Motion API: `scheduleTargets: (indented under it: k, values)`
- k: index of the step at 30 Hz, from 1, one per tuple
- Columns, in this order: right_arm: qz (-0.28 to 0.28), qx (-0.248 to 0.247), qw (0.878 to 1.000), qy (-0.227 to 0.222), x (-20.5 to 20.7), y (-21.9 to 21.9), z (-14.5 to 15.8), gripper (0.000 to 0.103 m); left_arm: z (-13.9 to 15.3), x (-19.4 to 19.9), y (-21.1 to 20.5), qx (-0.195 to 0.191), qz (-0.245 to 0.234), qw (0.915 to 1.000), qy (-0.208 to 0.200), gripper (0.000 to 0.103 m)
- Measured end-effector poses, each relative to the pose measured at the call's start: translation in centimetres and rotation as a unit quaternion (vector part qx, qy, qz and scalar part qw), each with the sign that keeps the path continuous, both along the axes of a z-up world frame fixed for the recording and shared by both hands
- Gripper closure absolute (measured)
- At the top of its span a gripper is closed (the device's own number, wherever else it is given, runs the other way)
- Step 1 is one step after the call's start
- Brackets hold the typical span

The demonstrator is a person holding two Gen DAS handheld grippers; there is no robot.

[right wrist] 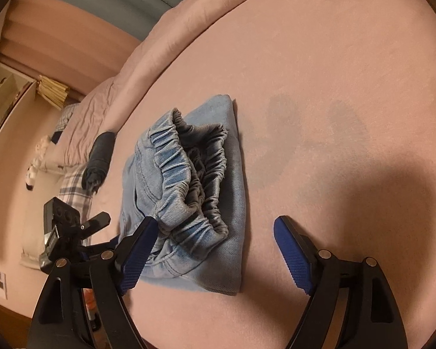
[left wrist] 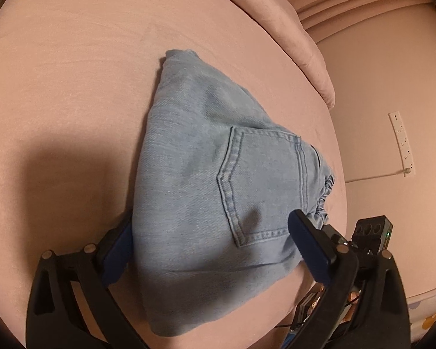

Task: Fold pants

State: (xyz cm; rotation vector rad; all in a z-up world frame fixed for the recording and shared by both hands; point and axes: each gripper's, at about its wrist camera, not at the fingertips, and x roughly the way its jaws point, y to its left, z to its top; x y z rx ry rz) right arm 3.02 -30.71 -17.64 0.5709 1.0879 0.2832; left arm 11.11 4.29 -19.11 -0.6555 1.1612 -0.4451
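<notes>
jeans folded on bed | soft, thick denim, floppy | I'd pinch the folded edge, not the waistband | left tool, right tool both spread wide, holding nothing

Folded jeans on pink bedsheet, waistband beside the left finger; right gripper jaws spread apart.

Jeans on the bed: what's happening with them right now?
A person works two handheld grippers over light blue jeans lying folded into a compact bundle on the pink bed. The left gripper straddles the bundle with open jaws; the right gripper is open at the elastic waistband. Neither grips the fabric.
</notes>
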Motion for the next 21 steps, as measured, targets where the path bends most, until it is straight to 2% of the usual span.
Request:
scheduleTargets:
  k: [7, 10, 15, 18, 21]
  values:
    - [0.011, -0.013, 1.000, 0.012, 1.8, 0.8, -0.3, 0.015, -0.5, 0.4, -0.4, 0.001, -0.008, 1.0000, 0.004, 0.001]
    - [0.016, -0.022, 1.000, 0.010, 2.5, 1.6, -0.4, 0.009, -0.7, 0.8, -0.4, -0.004, -0.008, 0.9999, 0.005, 0.001]
    - [0.013, -0.046, 0.999, 0.005, 3.2, 2.6, -0.4, 0.008, -0.7, 0.7, 0.5, -0.012, 0.003, 0.9999, 0.004, 0.001]
    - [0.017, -0.052, 0.999, 0.003, 3.1, 2.7, -0.3, 0.008, -0.2, 0.0, 1.5, 0.004, 0.013, 0.9999, -0.002, 0.002]
    - [0.016, -0.037, 0.999, 0.003, 2.8, 2.1, -0.3, 0.008, 0.4, -0.2, 2.6, 0.028, 0.032, 0.9991, -0.006, 0.002]
